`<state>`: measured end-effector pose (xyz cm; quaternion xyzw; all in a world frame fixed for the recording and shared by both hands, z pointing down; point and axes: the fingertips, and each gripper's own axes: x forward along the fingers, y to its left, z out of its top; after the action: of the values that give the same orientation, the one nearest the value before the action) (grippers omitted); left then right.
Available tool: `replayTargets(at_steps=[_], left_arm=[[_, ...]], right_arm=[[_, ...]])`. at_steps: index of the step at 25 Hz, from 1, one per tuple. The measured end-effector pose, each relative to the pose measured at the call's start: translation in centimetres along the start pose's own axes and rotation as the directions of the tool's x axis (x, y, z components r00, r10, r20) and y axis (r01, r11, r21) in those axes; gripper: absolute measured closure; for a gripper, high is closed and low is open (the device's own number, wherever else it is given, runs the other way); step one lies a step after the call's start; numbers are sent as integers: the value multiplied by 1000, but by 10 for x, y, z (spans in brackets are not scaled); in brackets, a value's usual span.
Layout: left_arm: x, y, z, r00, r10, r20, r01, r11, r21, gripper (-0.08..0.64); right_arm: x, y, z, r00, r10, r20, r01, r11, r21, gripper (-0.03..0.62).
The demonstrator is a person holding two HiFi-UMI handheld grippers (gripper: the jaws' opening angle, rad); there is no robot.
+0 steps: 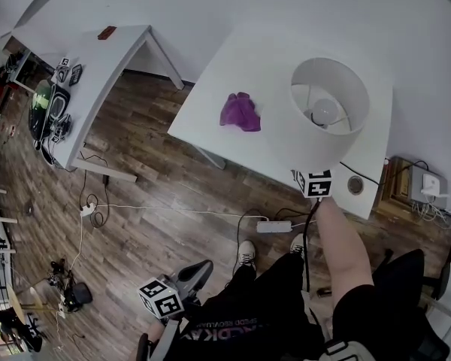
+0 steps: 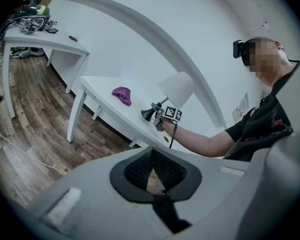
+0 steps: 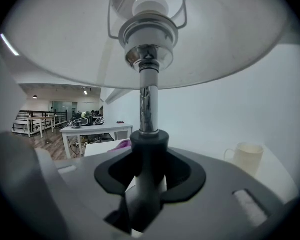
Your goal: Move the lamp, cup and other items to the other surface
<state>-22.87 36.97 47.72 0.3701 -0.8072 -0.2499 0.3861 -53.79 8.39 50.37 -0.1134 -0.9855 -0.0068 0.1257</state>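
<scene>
Crowding the white table (image 1: 210, 104) at the head view's upper right are a crumpled purple cloth (image 1: 240, 113) and the lamp (image 1: 327, 104), whose wide white drum shade hides its base. A cream cup (image 3: 246, 157) stands near it, low at the right of the right gripper view. The right gripper (image 3: 149, 181) clamps the lamp's dark lower stem beneath a chrome tube. The left gripper (image 2: 154, 173), jaws together and empty, hangs low above a plank-wood floor (image 1: 158, 194) strewn with cables (image 1: 173, 210). A second white table (image 1: 98, 59), upper left, carries dark headsets (image 1: 56, 107).
</scene>
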Motion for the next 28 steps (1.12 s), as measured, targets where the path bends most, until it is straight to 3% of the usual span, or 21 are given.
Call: replayTargets(at_steps=[10,18,28], left_arm=[[12,-16,22,995,-101,13,100,994,50,554],[25,-34,34,977,-211,-35,213,969,123,554],[45,-58,36,931,-340,-131,359,919,166,554]], right_arm=[[-55,-21,21,997,-71,-2,71,997,0,453],[-113,-45,43,985,-170,27,170,985,-9,453],[-209,-87,40,928,-371,25,370,929,26,453]])
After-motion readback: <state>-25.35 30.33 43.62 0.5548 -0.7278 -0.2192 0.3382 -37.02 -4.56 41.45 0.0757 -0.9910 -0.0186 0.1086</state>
